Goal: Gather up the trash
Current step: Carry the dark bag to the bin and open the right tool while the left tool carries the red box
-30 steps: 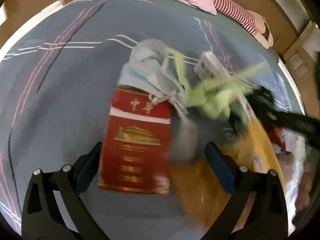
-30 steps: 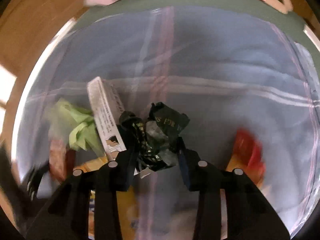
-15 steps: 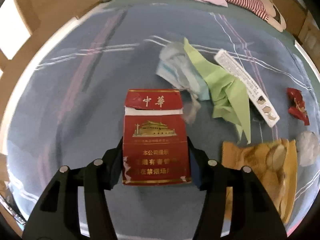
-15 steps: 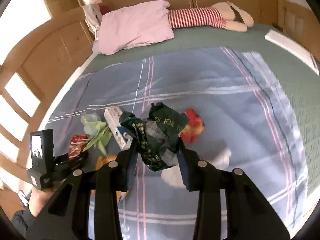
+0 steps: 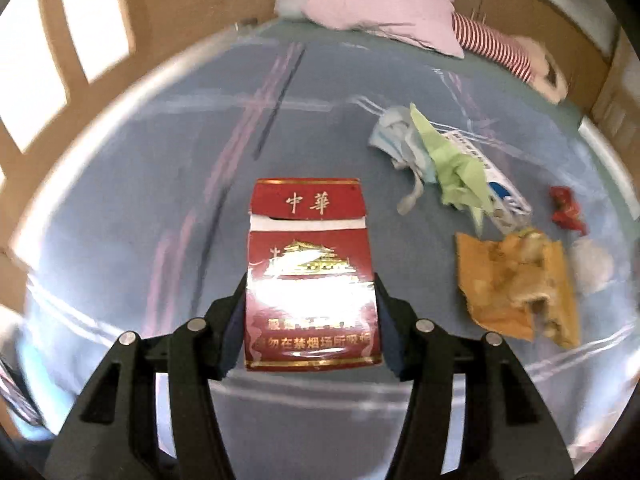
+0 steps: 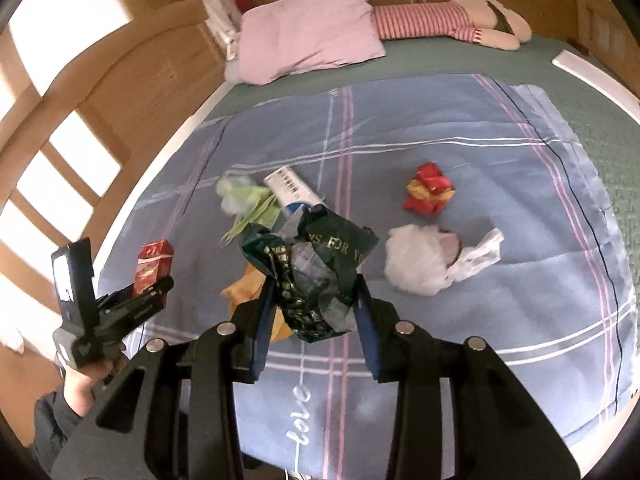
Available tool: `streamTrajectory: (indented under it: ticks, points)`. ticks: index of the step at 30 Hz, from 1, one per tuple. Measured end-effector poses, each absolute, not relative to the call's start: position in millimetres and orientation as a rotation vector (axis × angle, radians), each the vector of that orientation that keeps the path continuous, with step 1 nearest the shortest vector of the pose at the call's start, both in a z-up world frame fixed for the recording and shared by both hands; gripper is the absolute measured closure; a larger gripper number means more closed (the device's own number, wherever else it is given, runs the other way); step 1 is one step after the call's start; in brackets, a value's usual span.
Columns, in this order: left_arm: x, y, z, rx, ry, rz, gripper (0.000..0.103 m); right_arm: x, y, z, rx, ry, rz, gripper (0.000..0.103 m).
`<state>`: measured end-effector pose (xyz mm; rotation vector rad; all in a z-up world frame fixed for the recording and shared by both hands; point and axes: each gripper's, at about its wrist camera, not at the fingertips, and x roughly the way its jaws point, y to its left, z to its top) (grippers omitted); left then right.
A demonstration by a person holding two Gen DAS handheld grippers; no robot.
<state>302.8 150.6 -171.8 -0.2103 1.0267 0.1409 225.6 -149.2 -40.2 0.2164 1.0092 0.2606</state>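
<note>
My left gripper [image 5: 310,320] is shut on a red cigarette pack [image 5: 310,264], lifted above the blue blanket [image 5: 160,184]. The same pack [image 6: 154,266] and the left gripper [image 6: 158,292] show at the left of the right wrist view, held by a hand [image 6: 86,380]. Between the pads of my right gripper [image 6: 314,312] sits a crumpled dark green wrapper [image 6: 312,272], raised over the bed with the jaws shut on it. On the blanket lie green paper [image 5: 456,164], a blue face mask [image 5: 394,140], a white box [image 6: 290,188], an orange wrapper [image 5: 516,284], a red wrapper [image 6: 430,194] and a white plastic bag [image 6: 420,264].
A pink pillow [image 6: 308,40] and a striped soft toy [image 6: 440,20] lie at the head of the bed on the green sheet [image 6: 560,92]. Wooden panelling with window openings [image 6: 80,136] runs along the left side.
The left gripper closed on the cigarette pack and lifted it off the blanket. The right gripper rose and pulled back with the green wrapper, so more of the bed shows.
</note>
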Motion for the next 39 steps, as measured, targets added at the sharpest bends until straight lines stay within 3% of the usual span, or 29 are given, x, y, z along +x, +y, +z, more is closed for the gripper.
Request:
streamTrajectory:
  ticks: [15,27,39]
  points:
    - [275,190,-198,-0.660,1.072,-0.111,0.046,192,-124,-29,0.192,1.001,0.305,0.065]
    - [255,146,-162,-0.231,0.957,0.007,0.046,171,-123,-24,0.144,0.978,0.292,0.065]
    - [196,120,-135,-0.176,0.857,-0.083,0.047,103,-147,5,0.138,0.883,0.346,0.065]
